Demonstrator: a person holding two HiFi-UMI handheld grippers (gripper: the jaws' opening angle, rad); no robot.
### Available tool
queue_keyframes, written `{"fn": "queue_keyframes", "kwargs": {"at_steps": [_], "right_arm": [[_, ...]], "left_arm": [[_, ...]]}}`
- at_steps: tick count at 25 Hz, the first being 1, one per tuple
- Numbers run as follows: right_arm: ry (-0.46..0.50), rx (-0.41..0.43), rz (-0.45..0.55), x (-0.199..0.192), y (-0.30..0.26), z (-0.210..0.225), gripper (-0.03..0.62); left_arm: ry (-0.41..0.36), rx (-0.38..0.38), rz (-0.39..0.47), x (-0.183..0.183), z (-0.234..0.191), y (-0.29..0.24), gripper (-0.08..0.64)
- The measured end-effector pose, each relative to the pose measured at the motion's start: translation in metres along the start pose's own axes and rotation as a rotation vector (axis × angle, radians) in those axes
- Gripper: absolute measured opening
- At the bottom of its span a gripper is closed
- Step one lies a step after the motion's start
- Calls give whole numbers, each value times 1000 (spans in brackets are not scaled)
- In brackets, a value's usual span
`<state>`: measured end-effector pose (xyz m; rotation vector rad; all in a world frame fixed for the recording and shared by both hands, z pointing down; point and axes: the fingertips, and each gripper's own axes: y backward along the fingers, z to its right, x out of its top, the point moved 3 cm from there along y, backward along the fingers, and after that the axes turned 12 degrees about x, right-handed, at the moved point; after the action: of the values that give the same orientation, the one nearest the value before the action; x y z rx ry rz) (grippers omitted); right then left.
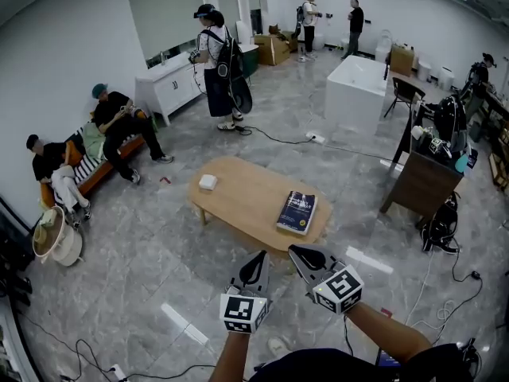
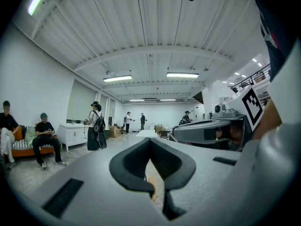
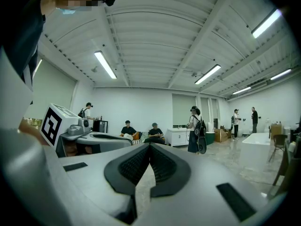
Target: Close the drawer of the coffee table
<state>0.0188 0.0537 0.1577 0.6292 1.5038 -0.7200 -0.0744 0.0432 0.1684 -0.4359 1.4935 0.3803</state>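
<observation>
The coffee table (image 1: 242, 188) stands in the middle of the room on the grey floor, and its pale wooden top carries a dark book (image 1: 297, 212) near the front edge and a small white box (image 1: 207, 182) at the far left end. From where the person stands, no drawer front shows. The near side is only a thin edge in shadow, so I cannot tell whether the drawer is pulled out or pushed home.

The left gripper (image 1: 258, 259) and right gripper (image 1: 298, 253) are side by side just short of the table's near edge, touching nothing. On each the fingertips are pressed together with nothing between them.

This would fit someone walking up to a drawer that stands open, or someone stepping back from one already pushed in. I'd judge that any further move first calls for bringing the drawer side into sight.
</observation>
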Motion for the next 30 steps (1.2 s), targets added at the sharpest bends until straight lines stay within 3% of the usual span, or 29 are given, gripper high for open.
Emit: {"fn": "queue_keyframes", "kwargs": {"at_steps": [13, 30], "right_arm": [[9, -8, 32, 5, 79, -3, 12], [-15, -19, 68, 1, 145, -19, 11]], "left_arm": [[-23, -16, -9, 12, 79, 17, 2], [-55, -13, -12, 15, 142, 49, 2]]}}
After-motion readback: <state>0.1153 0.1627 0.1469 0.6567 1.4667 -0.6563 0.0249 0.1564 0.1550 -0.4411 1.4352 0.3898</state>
